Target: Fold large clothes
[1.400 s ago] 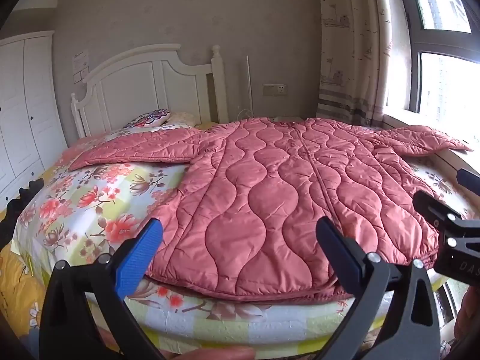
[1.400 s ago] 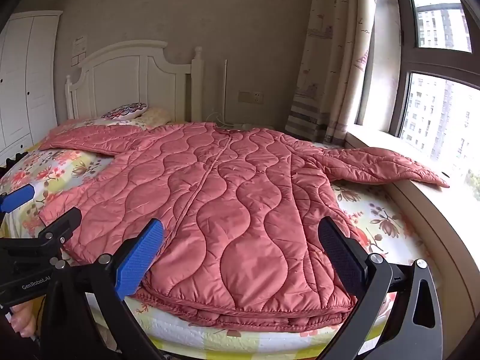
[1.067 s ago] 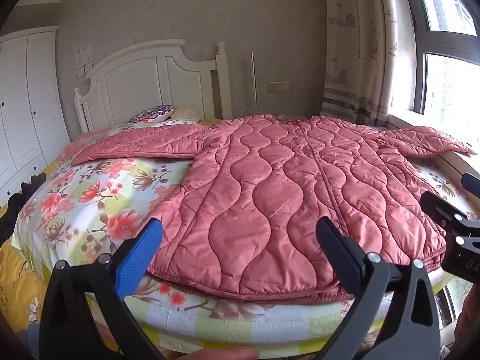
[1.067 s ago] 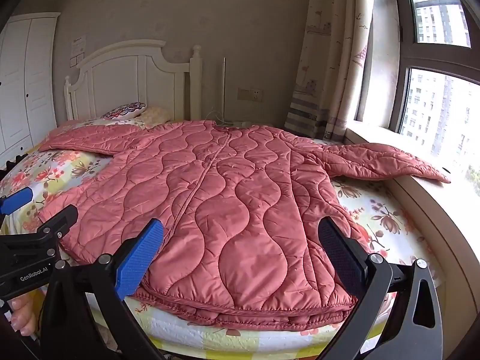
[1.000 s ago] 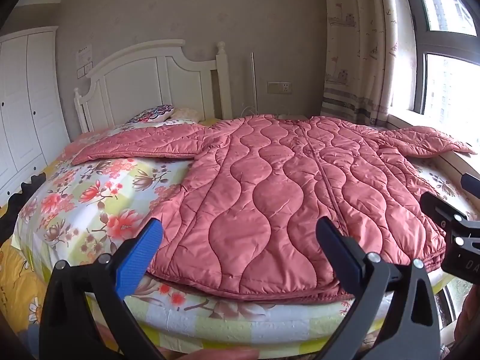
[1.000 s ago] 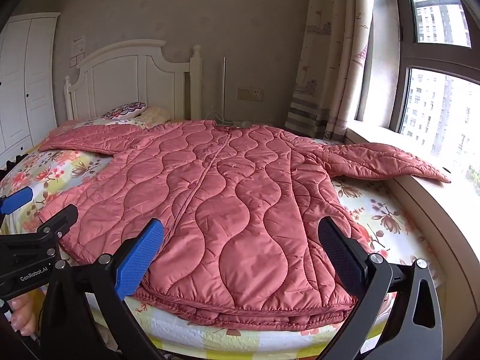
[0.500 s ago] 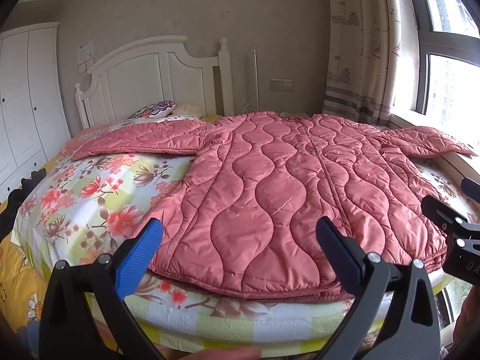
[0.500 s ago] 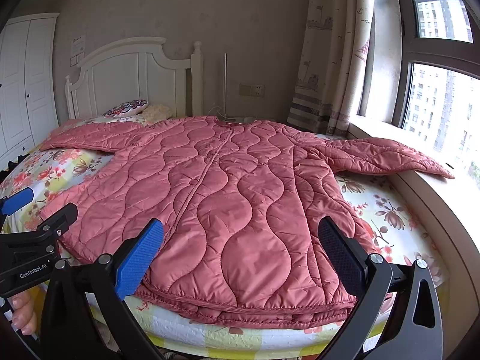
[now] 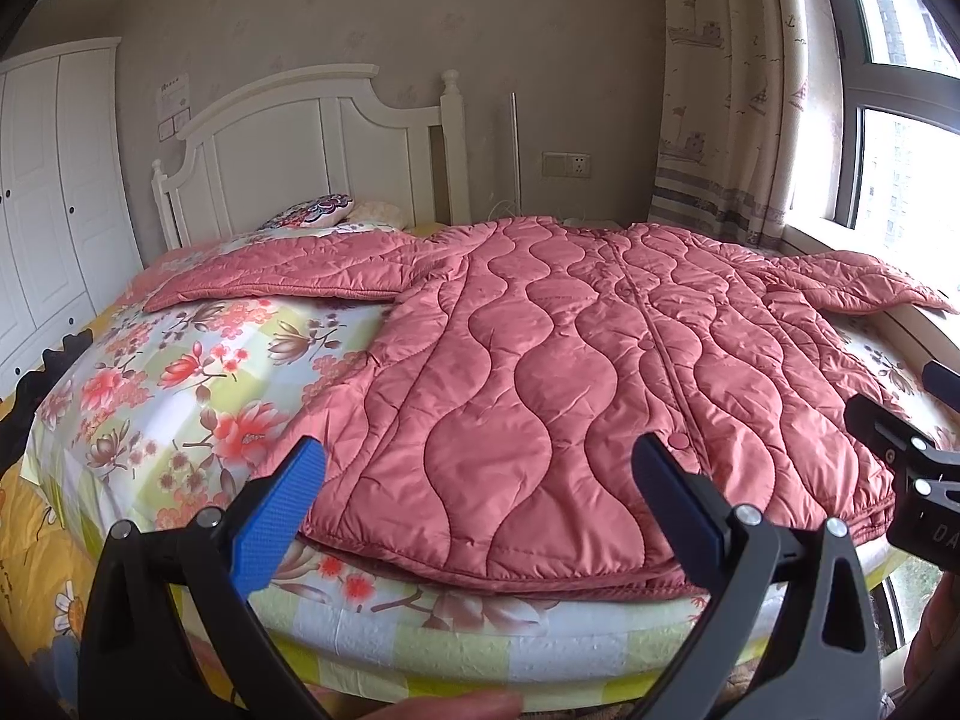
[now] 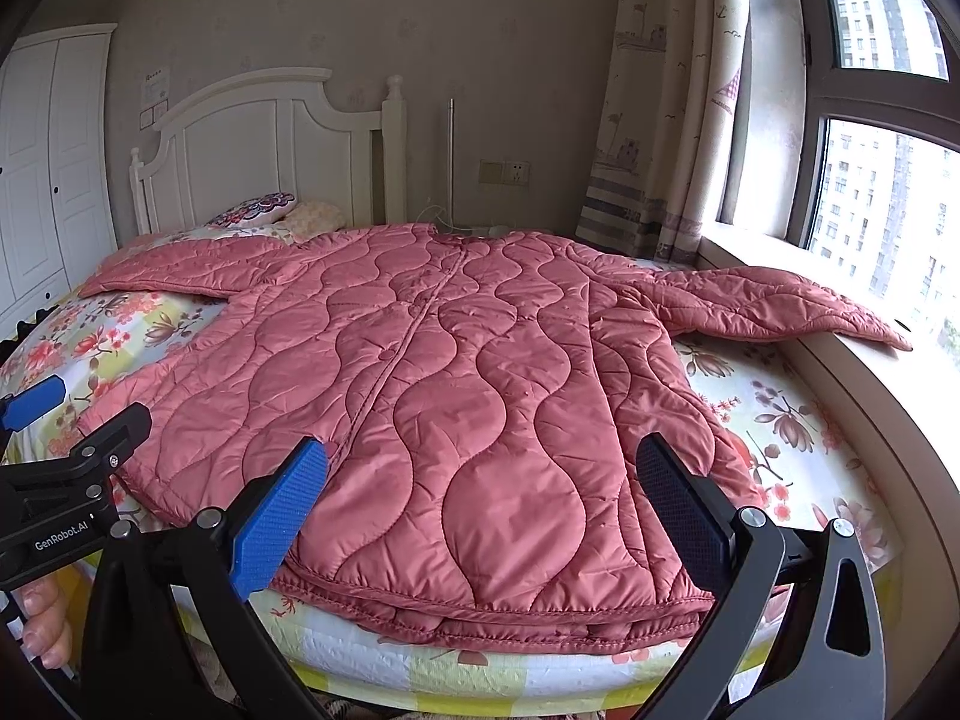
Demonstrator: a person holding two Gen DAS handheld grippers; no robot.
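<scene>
A pink quilted coat (image 9: 570,372) lies spread flat, front up, across a bed (image 9: 180,372) with a floral sheet, its hem at the near edge. One sleeve (image 9: 288,276) reaches toward the pillows (image 9: 318,210) by the white headboard (image 9: 288,138); the other sleeve (image 10: 774,300) drapes onto the window ledge (image 10: 870,372), its cuff end just over the sill.

The left gripper (image 9: 480,498) hovers in front of the hem, jaws spread wide and holding nothing. The right gripper (image 10: 480,498) does likewise, jaws wide and empty. Each gripper's body is cut off by the frame bottom.

The coat's collar is hard to make out at the far side, possibly tucked against the wall. A fingertip (image 10: 42,618) shows at the lower left, the hand mostly hidden.
</scene>
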